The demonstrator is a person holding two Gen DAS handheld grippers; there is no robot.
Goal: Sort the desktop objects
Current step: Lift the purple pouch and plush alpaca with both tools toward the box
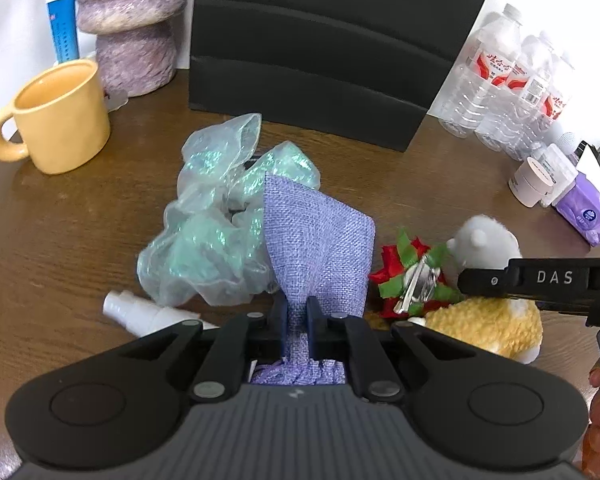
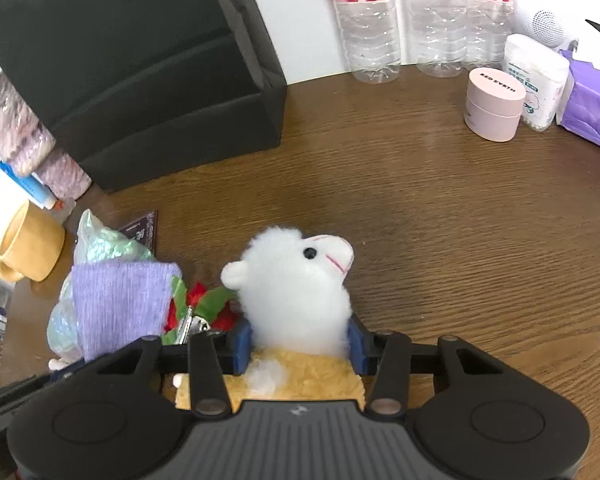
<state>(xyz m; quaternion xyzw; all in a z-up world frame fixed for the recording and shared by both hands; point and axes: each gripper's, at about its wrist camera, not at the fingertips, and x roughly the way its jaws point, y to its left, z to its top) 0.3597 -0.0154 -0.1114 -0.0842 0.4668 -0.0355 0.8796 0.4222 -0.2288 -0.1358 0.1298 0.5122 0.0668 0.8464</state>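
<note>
My left gripper [image 1: 298,312] is shut on the gathered neck of a purple woven pouch [image 1: 320,240], which stands up in front of it on the brown table [image 1: 80,240]. Behind the pouch lies a crumpled pale green organza scrunchie [image 1: 212,220]. To its right lies a red and green bow clip [image 1: 412,280]. My right gripper [image 2: 300,340] is shut on a plush toy [image 2: 300,280] with a white head and a tan body; its blue pads [image 2: 244,344] press on the neck from both sides. The pouch [image 2: 116,304] and the bow clip [image 2: 204,304] lie just left of it.
A tall black box [image 1: 320,48] stands at the back, with a yellow mug [image 1: 60,120] and a fuzzy purple object [image 1: 132,32] to its left. Water bottles [image 2: 376,20], a pink jar [image 2: 494,104], a swab tub [image 2: 536,80] and a purple tissue pack [image 2: 592,116] line the far right. A small white bottle [image 1: 140,314] lies near the left gripper.
</note>
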